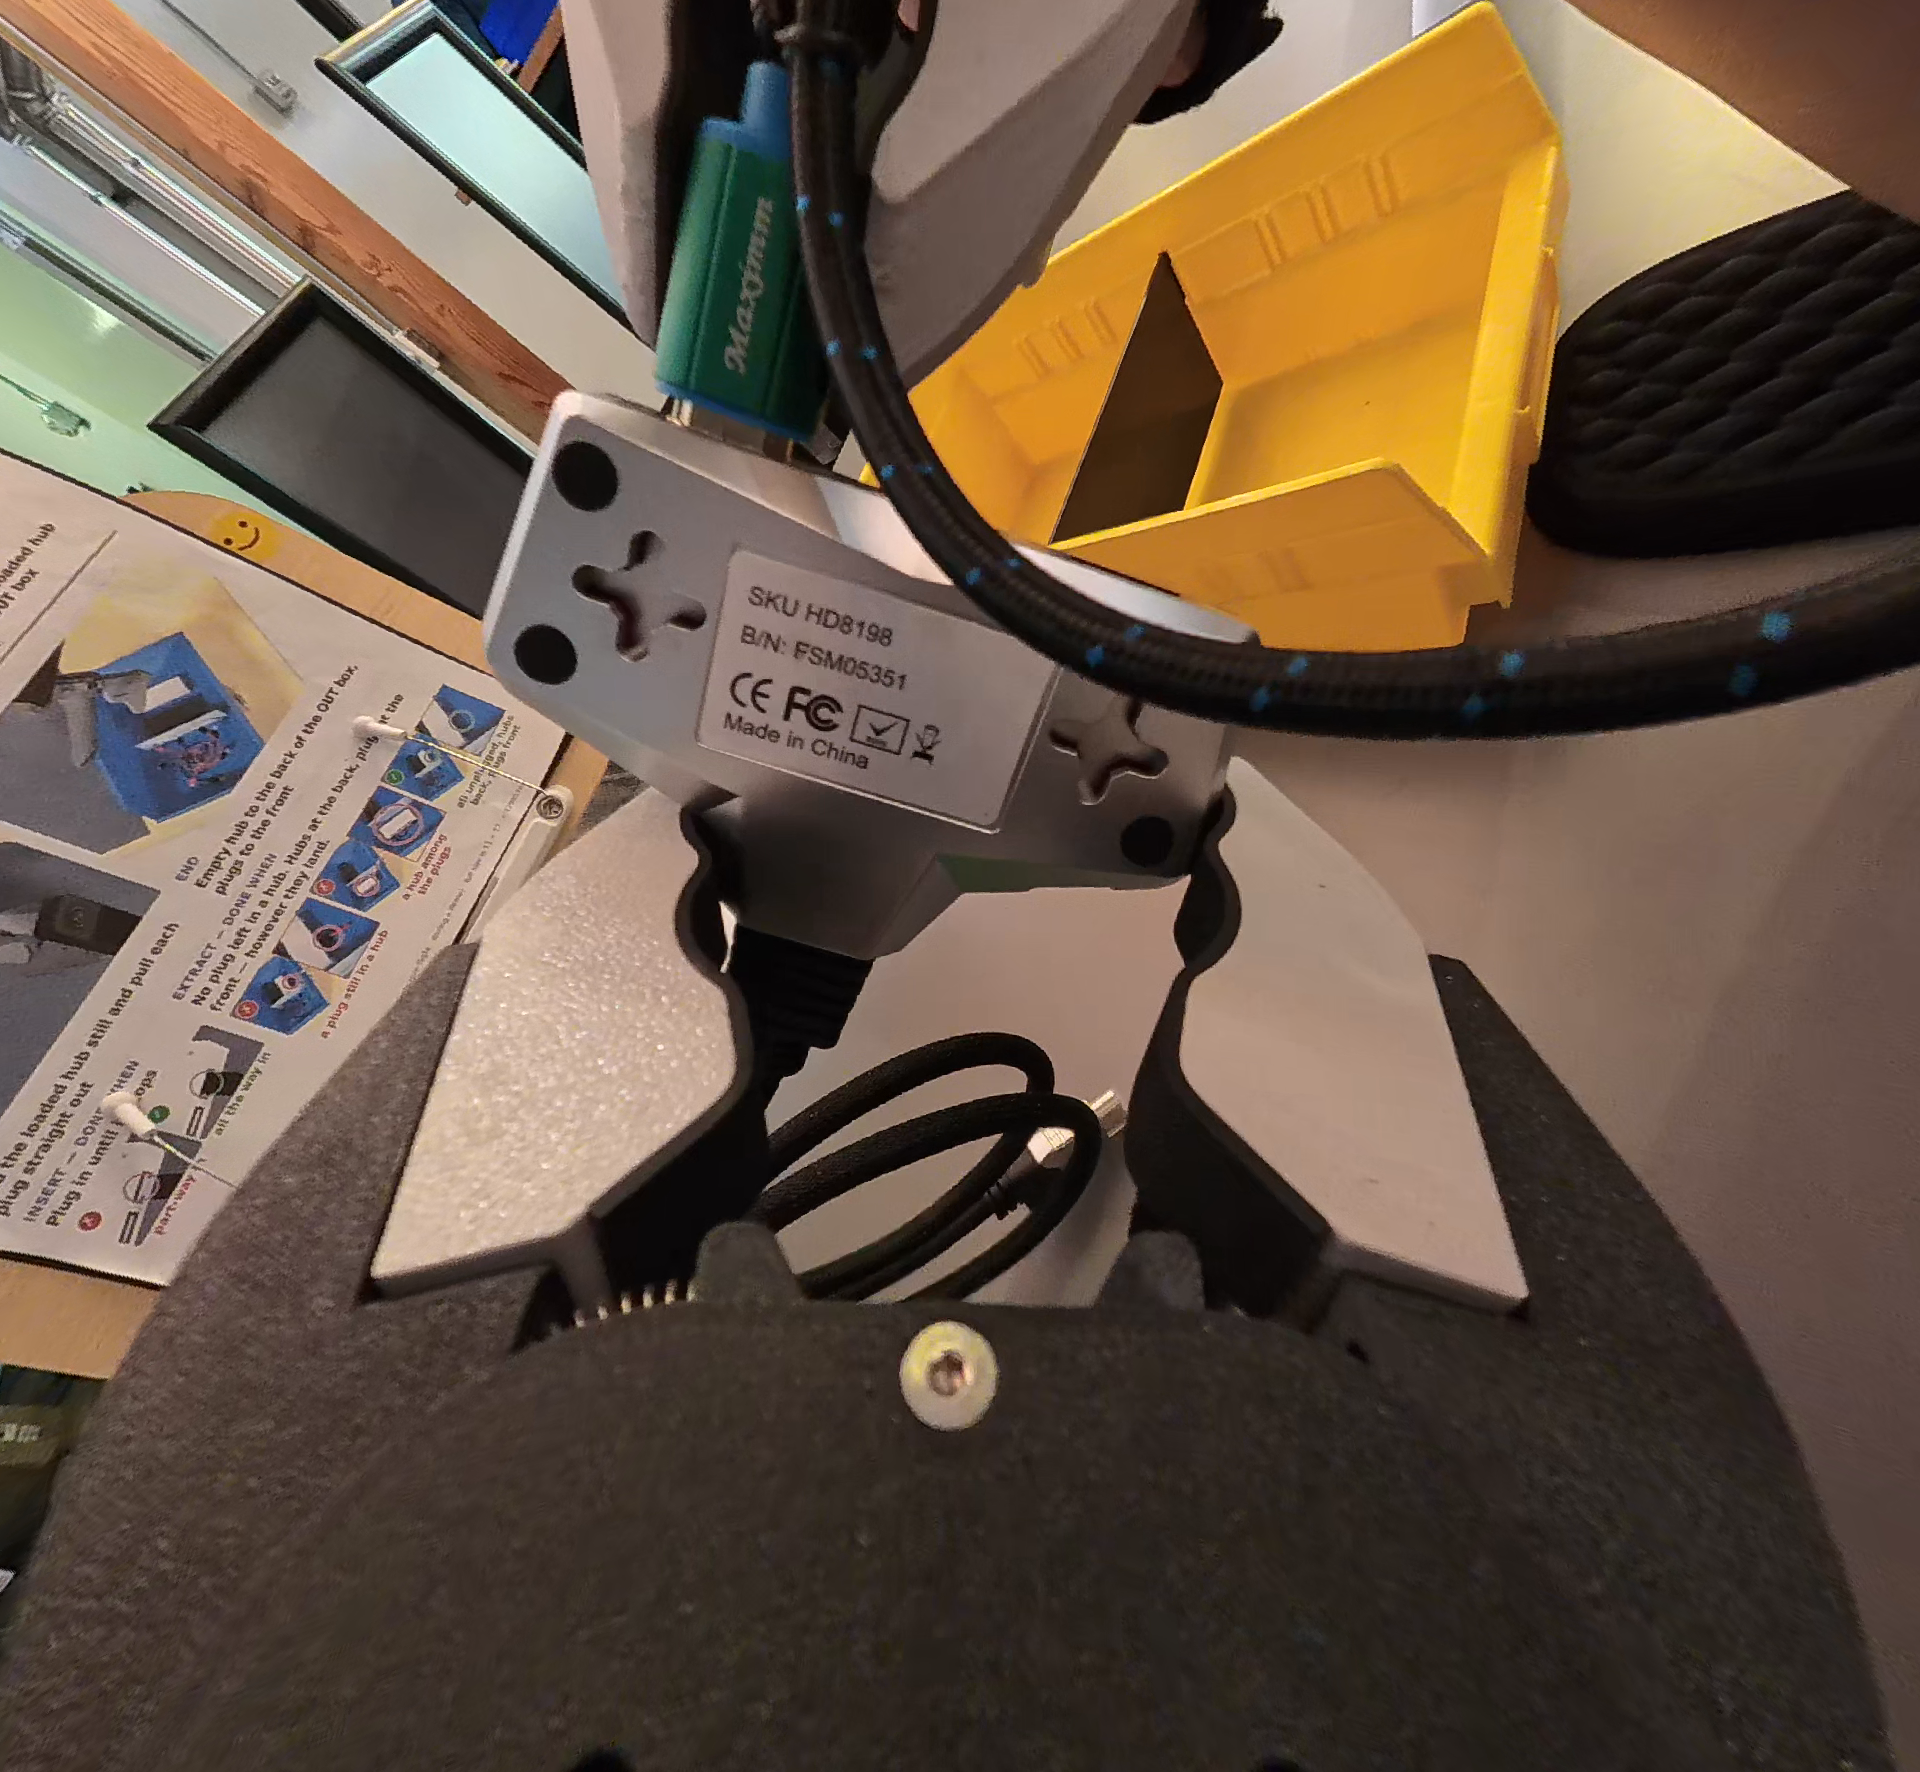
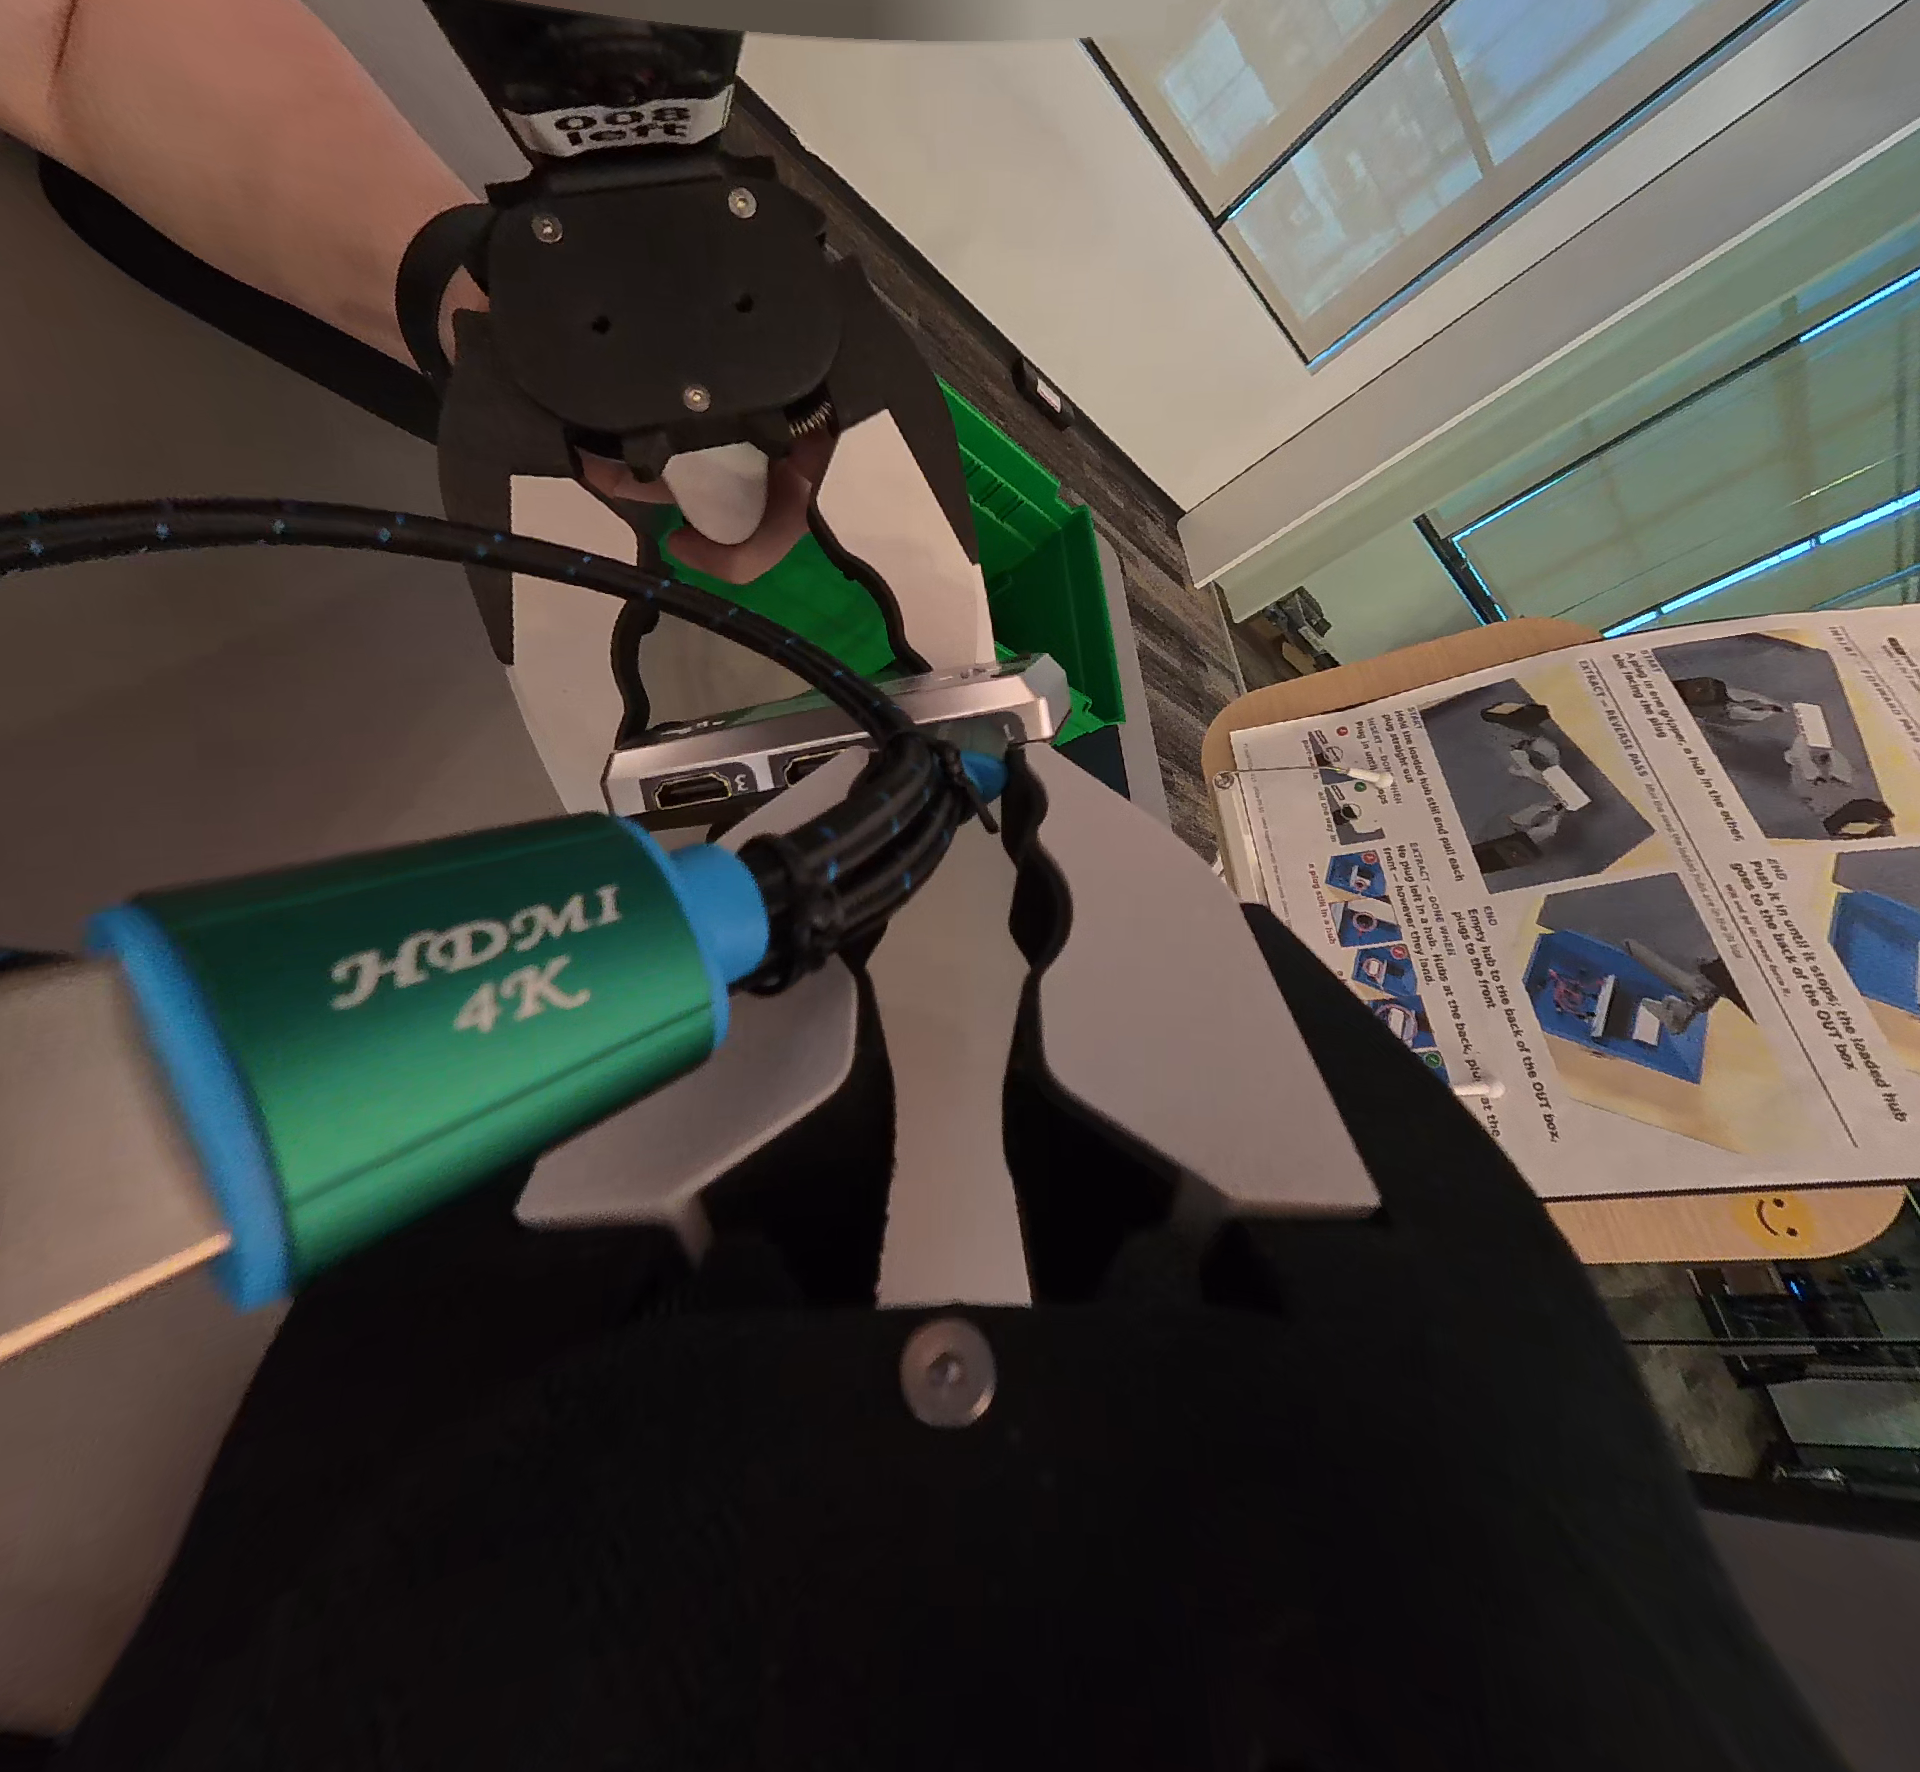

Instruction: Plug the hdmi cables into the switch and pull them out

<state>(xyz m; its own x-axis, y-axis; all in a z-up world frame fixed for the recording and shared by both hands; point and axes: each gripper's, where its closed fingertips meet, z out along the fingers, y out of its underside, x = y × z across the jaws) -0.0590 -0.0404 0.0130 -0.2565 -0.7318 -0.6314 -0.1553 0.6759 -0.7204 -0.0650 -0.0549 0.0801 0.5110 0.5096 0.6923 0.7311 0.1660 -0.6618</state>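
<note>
- Switch (image 1: pixel 852 694): silver metal box with rounded corners, lying at centre frame in the left wrist view, underside with a pale label facing the camera. The left gripper (image 1: pixel 951 881) is clamping it by its near end, jaws set wide across the body.
- Green plug (image 1: pixel 732 288): anodised green shell with a blue collar, standing at upper centre of the left wrist view. Its long axis is running straight into the switch's far edge, and a sliver of bright metal is showing at the joint, so it is probably part-seated; the port itself is hidden.
- Right gripper (image 2: pixel 1013 792): closed down narrow on that plug's cable end, at centre frame in the right wrist view, directly facing the left gripper. It is the nearer tool to the plug; the coming push or pull is lying along the plug's axis.
- Braided cable (image 1: pixel 1351 683): black weave with blue flecks, stiff-looking, looping across the right of the left wrist view.
- Second plug (image 2: pixel 416 1026): same green finish, hanging loose at lower left of the right wrist view.
- Empty port (image 2: pixel 691 790): an open slot on the switch's facing edge.
- Yellow bin (image 1: pixel 1351 351): hard moulded plastic, upper right, behind the switch.
</note>
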